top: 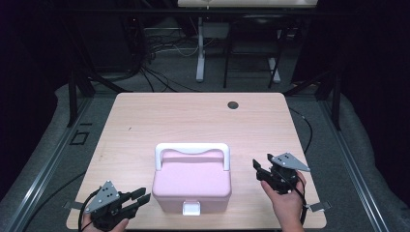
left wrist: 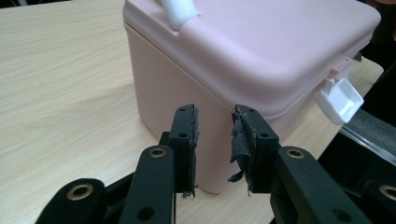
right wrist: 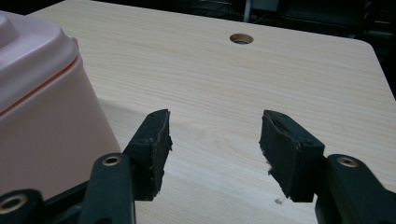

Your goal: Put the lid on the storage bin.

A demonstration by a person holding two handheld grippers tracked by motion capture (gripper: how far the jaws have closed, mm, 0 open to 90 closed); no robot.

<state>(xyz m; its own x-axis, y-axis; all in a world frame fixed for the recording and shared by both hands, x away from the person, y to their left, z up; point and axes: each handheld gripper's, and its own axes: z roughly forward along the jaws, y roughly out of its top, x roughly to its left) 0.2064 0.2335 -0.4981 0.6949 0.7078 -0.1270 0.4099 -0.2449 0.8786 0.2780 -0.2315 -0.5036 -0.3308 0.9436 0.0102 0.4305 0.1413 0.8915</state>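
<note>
1. The left tongs (top: pixel 140 198) are seen near the bench's (top: pixel 145 121) front left corner, pointed at the left side of the pink box (top: pixel 192 181). Their jaws are spread part-way, with nothing pinched; in the left gripper view the box wall lies just beyond the pads, and contact cannot be told.
2. One pink box is counted, standing upright near the middle of the front edge of the bench. Its lid (left wrist: pixel 280 42) is seated on the body, its white handle (top: pixel 192 150) is raised over the lid, and its single white latch (top: pixel 191 209) faces the front edge. In the left gripper view the latch (left wrist: pixel 340 99) appears swung outward, so it is judged to be released, though this is not certain.
3. The right tongs (top: pixel 258 170) are held near the front right corner, just beside the right side of the box and apart from it. Their jaws are spread wide over bare wood, with nothing between them.
4. One round hole (top: pixel 233 105) is counted near the far edge.
5. The work is judged to be at an early stage: the box is flanked by two tongs, but it is not gripped, and the lid is not yet lifted.
</note>
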